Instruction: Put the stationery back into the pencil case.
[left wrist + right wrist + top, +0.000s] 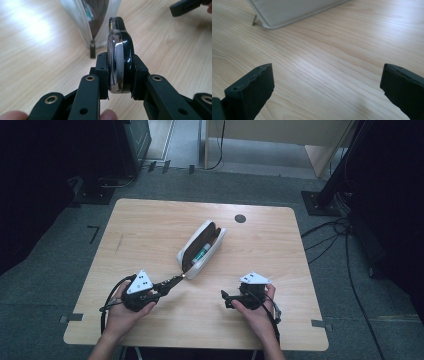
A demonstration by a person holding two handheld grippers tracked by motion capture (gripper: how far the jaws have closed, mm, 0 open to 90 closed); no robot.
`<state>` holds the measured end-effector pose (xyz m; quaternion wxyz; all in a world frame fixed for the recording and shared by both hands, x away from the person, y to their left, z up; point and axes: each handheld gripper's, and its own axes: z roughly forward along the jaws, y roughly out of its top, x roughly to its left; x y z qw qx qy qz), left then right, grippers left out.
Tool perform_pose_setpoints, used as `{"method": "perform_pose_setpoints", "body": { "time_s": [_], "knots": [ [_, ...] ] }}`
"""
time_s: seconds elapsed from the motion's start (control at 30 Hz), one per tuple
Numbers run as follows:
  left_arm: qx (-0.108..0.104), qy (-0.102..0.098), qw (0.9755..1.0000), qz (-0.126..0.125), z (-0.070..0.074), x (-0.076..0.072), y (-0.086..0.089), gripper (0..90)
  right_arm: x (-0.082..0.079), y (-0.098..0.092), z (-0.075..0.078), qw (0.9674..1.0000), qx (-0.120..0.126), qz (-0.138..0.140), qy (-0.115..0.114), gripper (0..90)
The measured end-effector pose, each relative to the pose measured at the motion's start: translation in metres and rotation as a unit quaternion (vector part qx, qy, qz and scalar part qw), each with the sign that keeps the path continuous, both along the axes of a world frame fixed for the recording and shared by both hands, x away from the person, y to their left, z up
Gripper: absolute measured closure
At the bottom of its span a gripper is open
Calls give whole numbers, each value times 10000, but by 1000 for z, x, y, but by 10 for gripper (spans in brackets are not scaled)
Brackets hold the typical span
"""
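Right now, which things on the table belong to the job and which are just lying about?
In the job:
- nail clipper, clamped in the left gripper
- white pencil case, unzipped and open, a tube inside
- right gripper, jaws open, empty

Lying about:
- dark round cap in the table top
- cables on the floor

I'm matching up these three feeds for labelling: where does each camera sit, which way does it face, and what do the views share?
High view: above the person's side, looking forward and down on the light wooden table; both forearms, left gripper and right gripper.
Left gripper view: rides that gripper, looking along jaws clamped on a glossy black-and-silver object; fingertips below.
Right gripper view: faces the tabletop between wide-open jaws.
Shared: the open white zip pouch appears in all three.
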<state>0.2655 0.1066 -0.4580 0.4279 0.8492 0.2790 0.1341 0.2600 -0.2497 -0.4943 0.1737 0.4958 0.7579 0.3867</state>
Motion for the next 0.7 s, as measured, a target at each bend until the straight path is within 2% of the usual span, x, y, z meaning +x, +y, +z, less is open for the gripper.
{"method": "perform_pose_setpoints", "body": {
  "time_s": [0.23, 0.47, 0.7],
  "knots": [
    [-47, -154, 9998, 78, 16, 6, -6, 738, -7, -31, -5, 9996, -35, -264, 80, 0],
    [-116, -187, 9995, 205, 26, 14, -13, 738, -14, -57, -12, 9985, -56, -510, 194, 0],
    [-334, -144, 9986, 393, 32, 26, -21, 738, -20, -78, -23, 9964, -205, -754, 335, 0]
  ]
}}
